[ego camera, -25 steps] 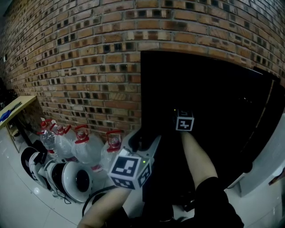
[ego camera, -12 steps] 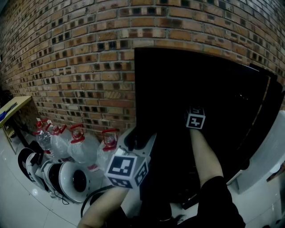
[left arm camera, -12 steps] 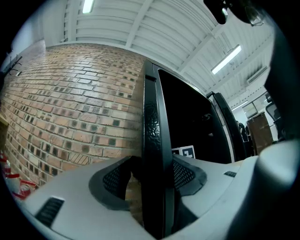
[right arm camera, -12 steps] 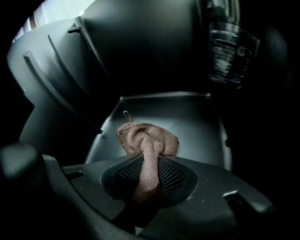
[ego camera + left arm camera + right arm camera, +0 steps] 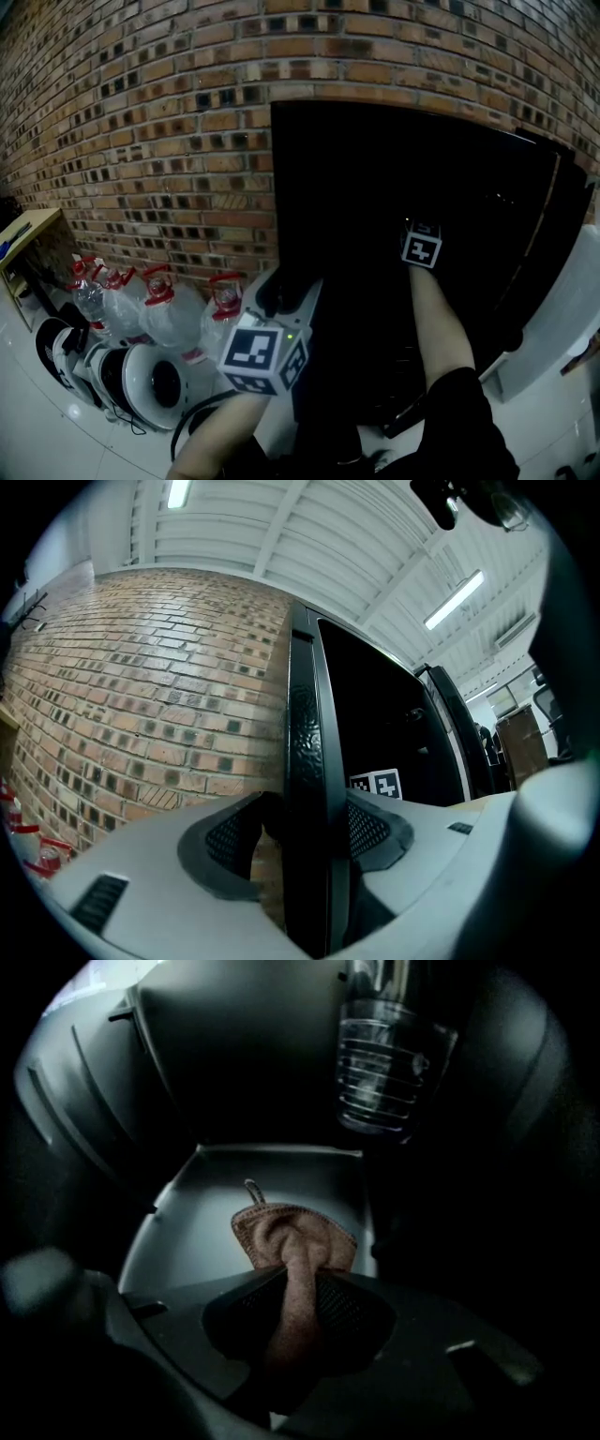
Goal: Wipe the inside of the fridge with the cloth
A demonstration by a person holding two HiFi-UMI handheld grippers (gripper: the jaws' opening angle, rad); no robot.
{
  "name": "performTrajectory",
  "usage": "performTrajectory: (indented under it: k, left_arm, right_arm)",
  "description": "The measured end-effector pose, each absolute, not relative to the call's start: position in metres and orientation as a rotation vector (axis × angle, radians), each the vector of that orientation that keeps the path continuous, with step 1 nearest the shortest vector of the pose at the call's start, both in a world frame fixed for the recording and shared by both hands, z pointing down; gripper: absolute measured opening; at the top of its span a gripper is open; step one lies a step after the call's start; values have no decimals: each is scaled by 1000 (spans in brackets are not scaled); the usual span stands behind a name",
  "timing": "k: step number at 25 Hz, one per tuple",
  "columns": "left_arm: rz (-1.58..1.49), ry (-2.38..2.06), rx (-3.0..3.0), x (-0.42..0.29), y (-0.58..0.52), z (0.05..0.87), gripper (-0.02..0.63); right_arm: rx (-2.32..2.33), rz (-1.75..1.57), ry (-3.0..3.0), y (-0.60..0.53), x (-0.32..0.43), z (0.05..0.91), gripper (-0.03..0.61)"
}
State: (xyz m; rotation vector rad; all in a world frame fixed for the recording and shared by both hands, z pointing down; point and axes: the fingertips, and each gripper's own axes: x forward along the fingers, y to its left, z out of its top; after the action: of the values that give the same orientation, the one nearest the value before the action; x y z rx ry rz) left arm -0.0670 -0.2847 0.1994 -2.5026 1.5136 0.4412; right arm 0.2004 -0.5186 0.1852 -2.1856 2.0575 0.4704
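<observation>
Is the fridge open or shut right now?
Open. The right gripper, shut on the cloth, faces the fridge's pale inside; in the head view that arm reaches into its dark opening.

The fridge (image 5: 403, 187) stands against the wall (image 5: 141, 141), with bottles (image 5: 169, 314) on the floor to its left and a table (image 5: 28, 225) at the far left. The left gripper (image 5: 314, 822) clasps the fridge's left edge (image 5: 309, 714). Further right, the right gripper (image 5: 298, 1293) is inside the fridge, holding the cloth (image 5: 295, 1237) over a shelf (image 5: 206, 1213), with a container (image 5: 389, 1072) above and to the right.
</observation>
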Motion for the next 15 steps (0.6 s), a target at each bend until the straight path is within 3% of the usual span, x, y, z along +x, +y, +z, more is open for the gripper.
performTrajectory:
  k: [8,15]
  left_arm:
    - [455,1505,-2509,-68,-285,199,243]
    - [469,1527,-2479,-68,-287,200,244]
  right_arm:
    - [-2109,338,2020,-510,205,192,94]
    - [-1849,430,2311,-502,99,246,94]
